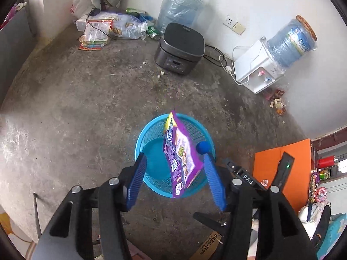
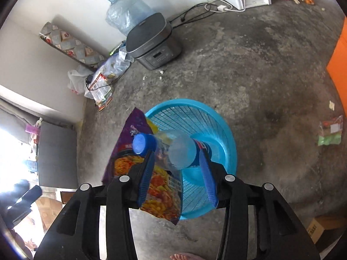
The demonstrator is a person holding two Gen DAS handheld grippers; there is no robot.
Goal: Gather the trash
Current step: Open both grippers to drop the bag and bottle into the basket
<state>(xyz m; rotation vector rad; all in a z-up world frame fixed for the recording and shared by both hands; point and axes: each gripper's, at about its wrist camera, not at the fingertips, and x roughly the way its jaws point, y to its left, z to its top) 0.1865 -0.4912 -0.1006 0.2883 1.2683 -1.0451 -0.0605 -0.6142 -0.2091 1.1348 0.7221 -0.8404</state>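
Concrete floor (image 1: pixel 86 99), blue basket (image 1: pixel 141 138) below; both grippers (image 1: pixel 173 173) (image 2: pixel 176 171) parted, snack bag (image 1: pixel 180 158) and bottle (image 2: pixel 180 149) loose, could miss rim

Soft, even daylight fills both views, and the floor (image 1: pixel 86 91) shows only faint shadows. In the right wrist view a window area (image 2: pixel 13 151) at the left edge is blown out to white glare. Both pictures bend strongly toward their dark round corners. The bottle (image 2: pixel 173 149) and snack bag (image 1: pixel 180 158) look slightly motion-blurred; the background stays fairly sharp.
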